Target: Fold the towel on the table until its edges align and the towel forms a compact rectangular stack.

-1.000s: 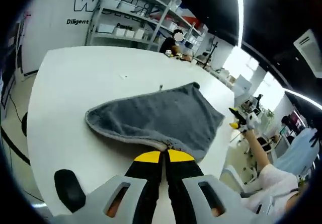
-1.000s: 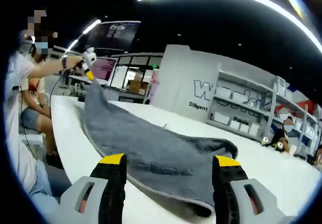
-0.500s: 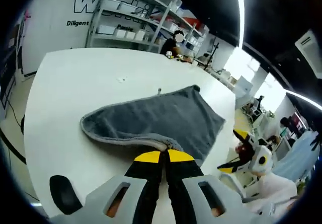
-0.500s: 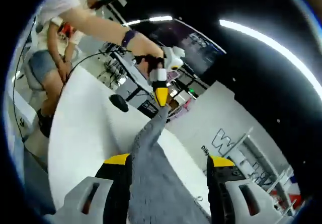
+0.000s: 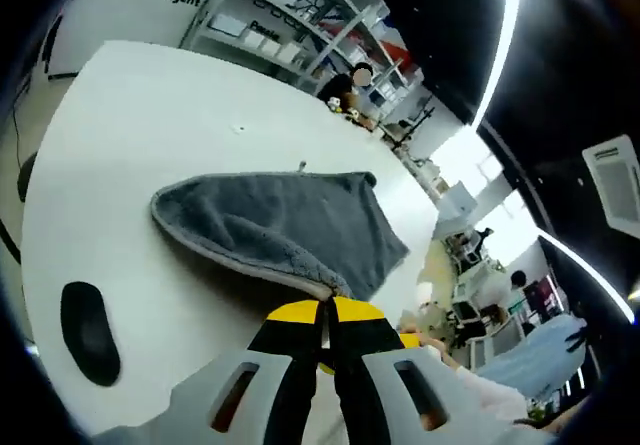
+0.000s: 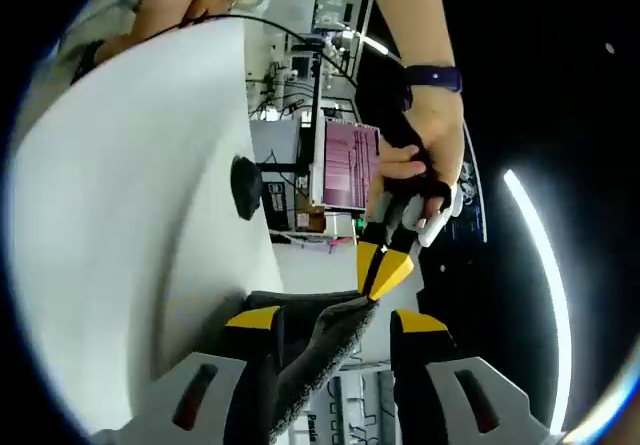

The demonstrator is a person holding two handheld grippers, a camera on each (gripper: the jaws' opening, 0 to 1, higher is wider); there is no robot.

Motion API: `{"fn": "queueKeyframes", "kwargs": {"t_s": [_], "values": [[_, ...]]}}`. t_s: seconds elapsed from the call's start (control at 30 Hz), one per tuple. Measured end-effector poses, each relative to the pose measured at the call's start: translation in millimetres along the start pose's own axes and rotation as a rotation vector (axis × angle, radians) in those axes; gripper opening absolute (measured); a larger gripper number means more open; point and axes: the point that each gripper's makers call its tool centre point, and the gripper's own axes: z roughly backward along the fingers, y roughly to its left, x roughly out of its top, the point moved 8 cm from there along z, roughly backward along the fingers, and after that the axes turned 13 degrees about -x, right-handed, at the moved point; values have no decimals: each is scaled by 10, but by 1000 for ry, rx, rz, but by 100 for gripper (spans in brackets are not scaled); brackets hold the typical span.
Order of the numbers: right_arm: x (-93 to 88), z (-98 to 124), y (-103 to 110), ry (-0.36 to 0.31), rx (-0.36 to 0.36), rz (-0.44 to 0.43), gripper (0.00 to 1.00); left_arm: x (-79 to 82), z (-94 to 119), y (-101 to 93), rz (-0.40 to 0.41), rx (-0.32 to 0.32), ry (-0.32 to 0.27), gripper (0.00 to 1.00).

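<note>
- Left gripper [image 5: 326, 307] pinched tight on the fuzzy grey towel [image 5: 285, 227] corner; towel underside hidden.
- Right gripper [image 6: 330, 317] jaws apart, towel between them, contact unclear.

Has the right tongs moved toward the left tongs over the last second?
Yes. The right tongs now almost meets the left tongs at the towel corner above the table.

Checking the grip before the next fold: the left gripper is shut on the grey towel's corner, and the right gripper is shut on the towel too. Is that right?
Not quite. The left gripper is shut on the grey towel, as the left gripper view shows. But the right gripper is open: in the right gripper view its jaws stand apart with the towel's corner hanging between them, held by the other gripper.
</note>
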Motion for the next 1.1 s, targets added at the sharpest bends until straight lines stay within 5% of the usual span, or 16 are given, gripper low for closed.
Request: {"fn": "queueKeyframes", "kwargs": {"t_s": [0.2, 0.53, 0.63, 0.77, 0.9, 1.1], "values": [[-49, -154, 48, 22, -73, 147, 33, -86, -2, -40, 36, -47, -23, 2], [-151, -330, 59, 49, -66, 146, 22, -178, -21, 27, 145, -234, -109, 2], [-128, -315, 42, 33, -62, 134, 15, -170, -3, 77, 146, -239, -108, 2], [-84, -157, -15, -17, -44, 96, 3, -231, 36, 105, 137, -230, -91, 2], [-51, -3, -107, -42, -26, 40, 1, -394, 21, 73, 113, -218, -68, 1], [154, 325, -255, -66, 124, -209, 1, -744, -7, 18, 3, -188, 41, 2]]}}
